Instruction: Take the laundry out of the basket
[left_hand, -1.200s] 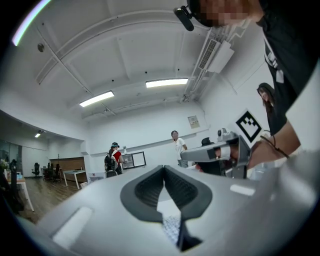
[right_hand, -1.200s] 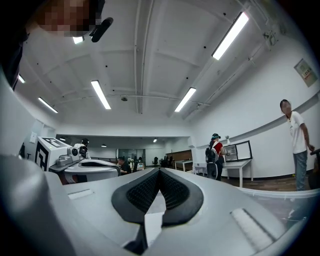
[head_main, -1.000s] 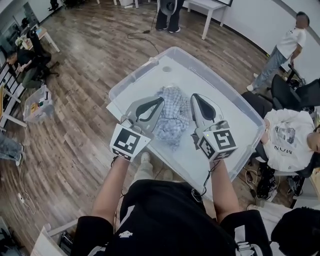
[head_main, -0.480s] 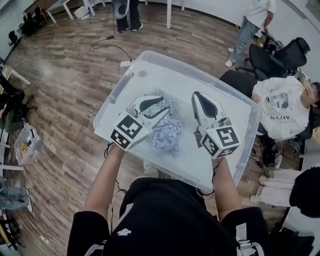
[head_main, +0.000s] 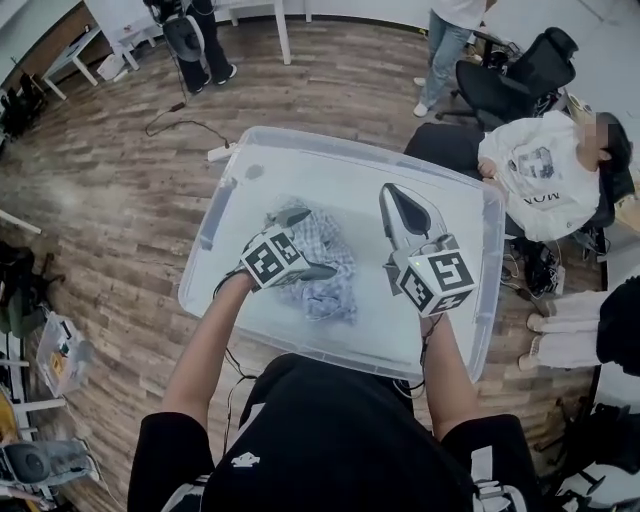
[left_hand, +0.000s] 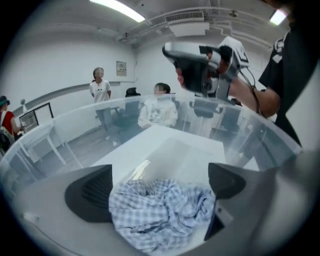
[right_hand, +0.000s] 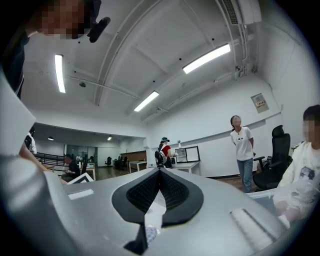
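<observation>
The left hand-held gripper (head_main: 306, 243), whose jaws have just been opening wide, straddles the crumpled checked cloth (left_hand: 160, 215) lying in the clear basket (head_main: 350, 140), without pinching it yet. It would do best to press into the middle of the heap before closing, so it catches several folds. The right hand-held gripper (head_main: 392, 195) hovers above, shut and empty.

Head view: left gripper (head_main: 310, 243) (jaws just been opening, checked cloth (head_main: 338, 275) btwn them) covers the cloth's left part. The wearer's torso (head_main: 340, 420) hides the near rim of the clear basket (head_main: 350, 142). Standing person (head_main: 447, 45) is cut off at the top edge, legs only. Left gripper view: cloth's lower edge is blurred and runs into the frame bottom; can't tell if the pads touch it. Right gripper view: tiny checked scrap (right_hand: 150, 233) low behind the right gripper (right_hand: 160, 172), too small to ID.
</observation>
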